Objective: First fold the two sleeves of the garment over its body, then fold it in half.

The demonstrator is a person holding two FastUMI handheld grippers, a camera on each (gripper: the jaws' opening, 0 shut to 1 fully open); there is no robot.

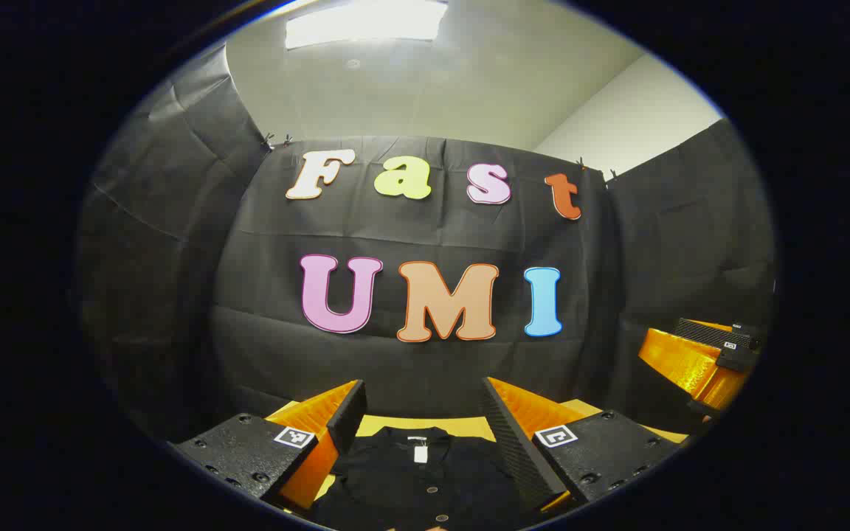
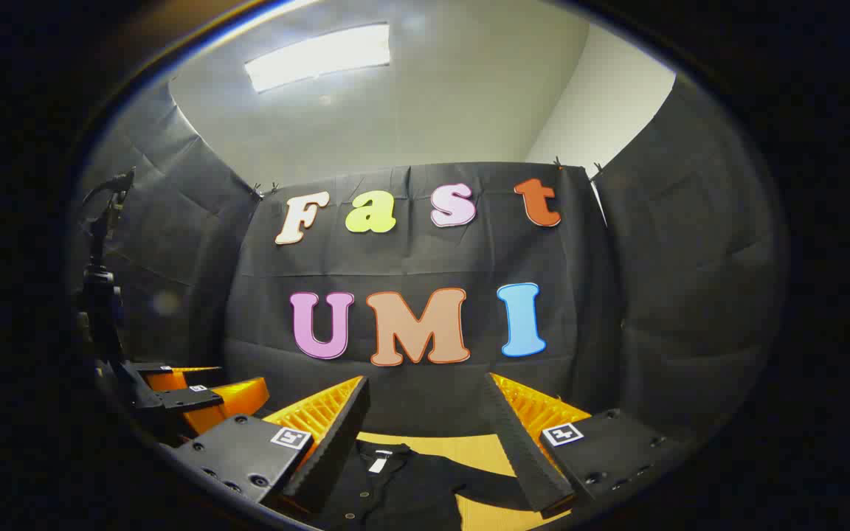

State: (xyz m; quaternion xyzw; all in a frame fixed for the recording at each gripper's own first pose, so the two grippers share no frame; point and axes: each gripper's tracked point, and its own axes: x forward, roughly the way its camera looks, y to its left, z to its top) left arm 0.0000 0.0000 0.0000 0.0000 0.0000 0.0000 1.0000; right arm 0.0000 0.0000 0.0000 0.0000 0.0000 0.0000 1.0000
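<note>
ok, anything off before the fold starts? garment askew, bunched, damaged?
Nothing stands out. The dark garment lies flat on the yellow table, collar toward the wall, buttoned, with a white tag at the neck. Both the left gripper and the right gripper are open above it, touching nothing. The sleeve ends are out of view.

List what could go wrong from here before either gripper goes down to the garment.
1. Both the left gripper and the right gripper are open and up off the black garment; little of the cloth shows, so a descent might miss the sleeves.
2. The garment's sleeve lies flat on the yellow table; a pinch there may grab two layers, or none.
3. The buttons face up; fingers may snag the placket.
</note>
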